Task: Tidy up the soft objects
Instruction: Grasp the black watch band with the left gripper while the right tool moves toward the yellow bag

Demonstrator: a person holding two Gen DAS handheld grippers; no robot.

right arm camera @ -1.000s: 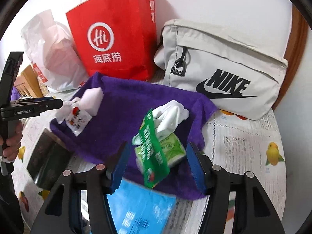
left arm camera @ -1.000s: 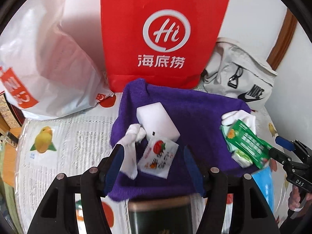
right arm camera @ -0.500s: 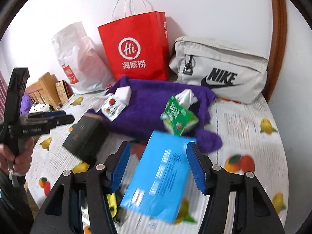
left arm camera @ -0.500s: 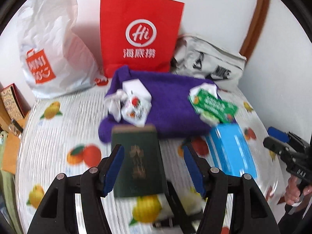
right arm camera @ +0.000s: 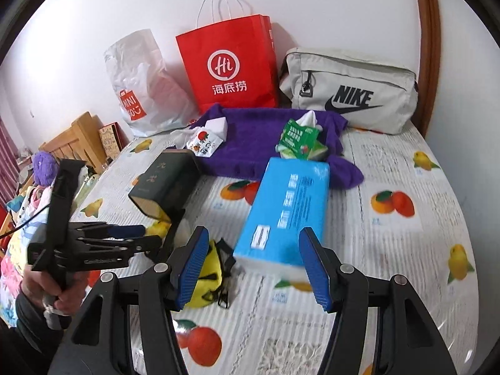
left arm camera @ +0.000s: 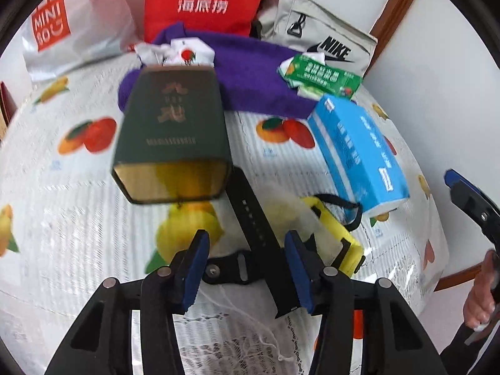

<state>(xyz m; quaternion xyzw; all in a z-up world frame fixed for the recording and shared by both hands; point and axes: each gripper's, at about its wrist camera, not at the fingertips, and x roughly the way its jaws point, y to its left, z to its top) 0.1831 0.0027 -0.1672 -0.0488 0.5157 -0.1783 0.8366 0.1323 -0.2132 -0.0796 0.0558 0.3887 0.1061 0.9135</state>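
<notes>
A purple towel (left arm camera: 250,72) (right arm camera: 256,137) lies at the back of the table. On it sit a white sponge with a strawberry tissue packet (left arm camera: 184,54) (right arm camera: 204,143) and a green tissue pack (left arm camera: 322,76) (right arm camera: 298,139). A blue tissue box (left arm camera: 359,150) (right arm camera: 287,206) lies in front of the towel. My left gripper (left arm camera: 247,268) is open and empty above a black strap (left arm camera: 253,218). My right gripper (right arm camera: 253,268) is open and empty, just short of the blue box.
A dark green box (left arm camera: 172,134) (right arm camera: 165,184) lies left of centre. A yellow pouch (left arm camera: 334,237) (right arm camera: 206,278) lies near the grippers. A red paper bag (right arm camera: 228,65), a white plastic bag (right arm camera: 143,84) and a grey Nike bag (right arm camera: 350,90) stand along the wall.
Both grippers have pulled back from the purple towel toward the front of the table. More of the table, the green box, blue box and yellow pouch have come into view.
</notes>
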